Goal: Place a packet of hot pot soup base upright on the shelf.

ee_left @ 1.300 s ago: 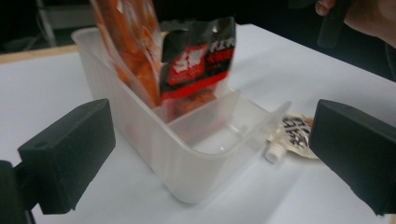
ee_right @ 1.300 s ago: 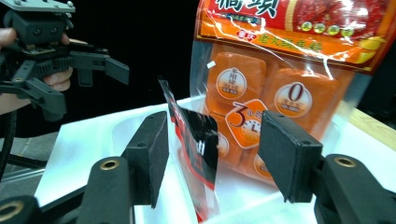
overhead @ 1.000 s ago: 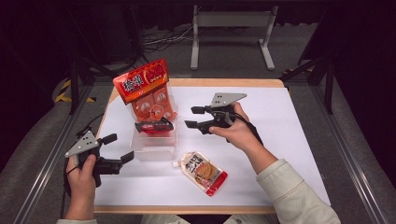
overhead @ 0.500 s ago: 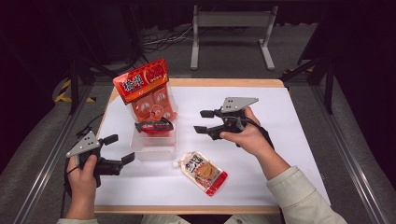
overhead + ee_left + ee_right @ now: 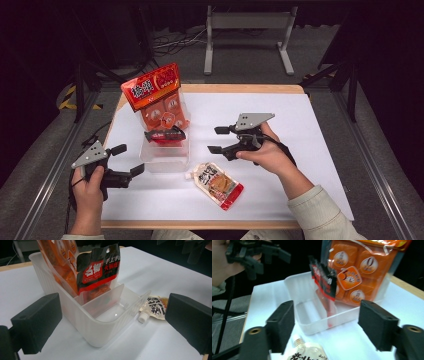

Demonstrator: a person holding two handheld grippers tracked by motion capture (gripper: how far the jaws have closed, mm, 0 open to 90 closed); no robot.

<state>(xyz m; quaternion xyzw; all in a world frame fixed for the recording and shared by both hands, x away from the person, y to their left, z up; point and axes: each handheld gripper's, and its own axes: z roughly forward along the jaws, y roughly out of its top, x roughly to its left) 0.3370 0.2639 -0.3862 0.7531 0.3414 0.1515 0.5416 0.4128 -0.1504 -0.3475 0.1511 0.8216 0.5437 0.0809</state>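
A clear plastic bin (image 5: 165, 159) with dividers stands left of centre on the white table. A large orange packet (image 5: 156, 95) stands in its far end. A black-and-red packet (image 5: 165, 135) leans in the middle compartment. The near compartment (image 5: 112, 315) holds nothing. A spouted pouch (image 5: 218, 184) lies flat in front of the bin. My left gripper (image 5: 129, 159) rests open just left of the bin's near end, which sits between its jaws in the left gripper view. My right gripper (image 5: 216, 139) hovers right of the bin; its jaws have just been opening, with nothing between them.
White paper (image 5: 310, 130) covers the wooden table, with bare room on the right half. In the right gripper view the bin (image 5: 312, 307) lies ahead, the pouch (image 5: 305, 353) below, and the other hand's gripper (image 5: 254, 255) beyond. Metal frames and cables stand behind the table.
My right gripper has drawn back to the right and slightly nearer the person, away from the bin, with its jaws wider apart. The left gripper and the packets have stayed put.
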